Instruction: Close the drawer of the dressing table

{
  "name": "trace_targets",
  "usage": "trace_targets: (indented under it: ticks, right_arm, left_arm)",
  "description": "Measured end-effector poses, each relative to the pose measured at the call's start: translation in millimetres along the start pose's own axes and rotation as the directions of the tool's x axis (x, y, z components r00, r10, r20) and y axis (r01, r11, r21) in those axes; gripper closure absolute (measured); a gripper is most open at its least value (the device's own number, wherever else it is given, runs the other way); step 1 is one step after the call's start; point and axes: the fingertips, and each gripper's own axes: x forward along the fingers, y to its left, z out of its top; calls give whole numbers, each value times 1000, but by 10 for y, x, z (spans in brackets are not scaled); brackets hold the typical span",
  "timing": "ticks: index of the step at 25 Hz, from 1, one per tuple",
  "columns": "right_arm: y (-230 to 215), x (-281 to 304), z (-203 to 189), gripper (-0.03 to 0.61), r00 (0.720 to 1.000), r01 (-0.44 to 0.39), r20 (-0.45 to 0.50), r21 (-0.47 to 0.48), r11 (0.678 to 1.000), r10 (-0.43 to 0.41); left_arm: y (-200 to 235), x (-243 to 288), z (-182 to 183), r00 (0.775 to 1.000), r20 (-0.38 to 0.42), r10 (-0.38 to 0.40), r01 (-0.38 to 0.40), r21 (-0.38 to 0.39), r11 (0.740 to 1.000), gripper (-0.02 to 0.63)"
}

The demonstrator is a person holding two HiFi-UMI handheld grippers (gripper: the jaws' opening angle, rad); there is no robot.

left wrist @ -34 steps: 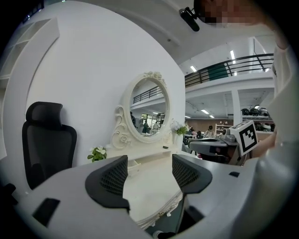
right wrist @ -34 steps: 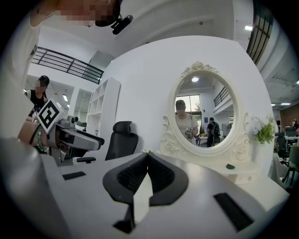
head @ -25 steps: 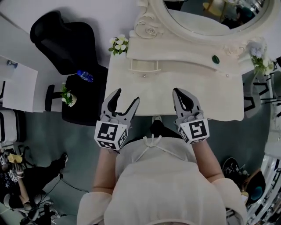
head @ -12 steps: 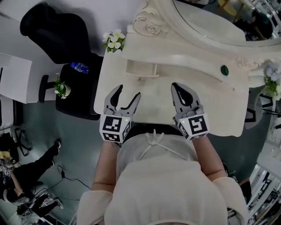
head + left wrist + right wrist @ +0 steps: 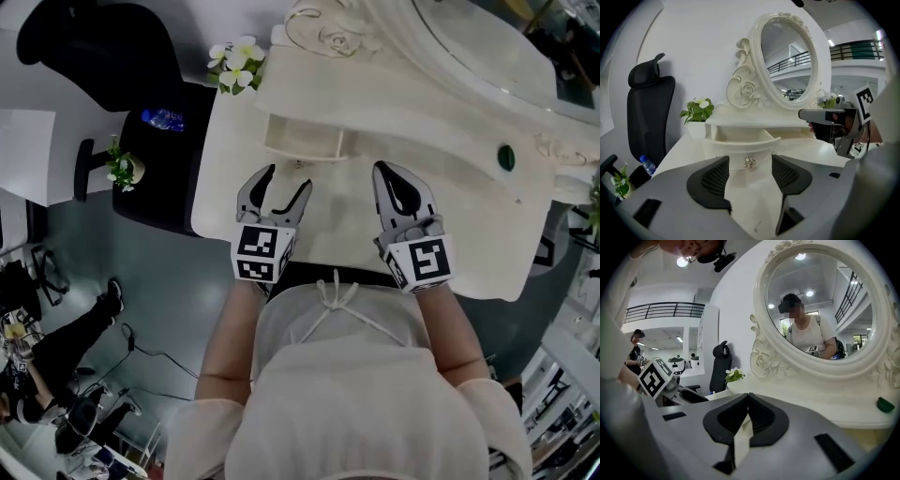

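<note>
Head and gripper views, drawer open. The drawer of the dressing table stands pulled out from under the mirror shelf, directly ahead of the left gripper. In the left gripper view the jaws are spread with nothing between the pads, and the drawer's metal knob sits framed in the gap, just beyond the tips and apparently not touched. The drawer front's long axis runs crosswise to the jaws, while its line of travel appears to run along the gripper's pointing direction, so a forward push on the front would likely seat it. The right gripper hangs over the tabletop to the right of the drawer, which lies ahead and to its left; its jaws are pressed together on nothing and face the mirror. The left gripper is the nearer.
</note>
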Motion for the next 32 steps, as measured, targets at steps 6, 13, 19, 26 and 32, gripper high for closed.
trace_targets:
  ticks: [6, 13, 19, 26, 32]
  right_arm:
    - [-126, 139, -139, 572, 1000, -6, -27, 15, 1000, 6]
    - [-178, 189, -192, 572, 999, 5, -35, 17, 1000, -4]
    - [-174, 197, -202, 572, 999, -1, -36, 23, 1000, 2]
    - [-231, 189, -202, 572, 999, 8, -34, 34, 999, -7]
    - [-245, 183, -199, 572, 999, 8, -32, 36, 999, -7]
  left_arm:
    - [24, 250, -102, 999, -41, 21, -22, -31, 999, 361]
    - [22, 369, -216, 994, -101, 32, -36, -36, 999, 498]
    - [5, 372, -208, 994, -106, 25, -29, -35, 999, 511]
    - [5, 396, -198, 992, -124, 35, -39, -27, 999, 511]
    - [33, 504, -127, 993, -110, 37, -41, -32, 999, 511]
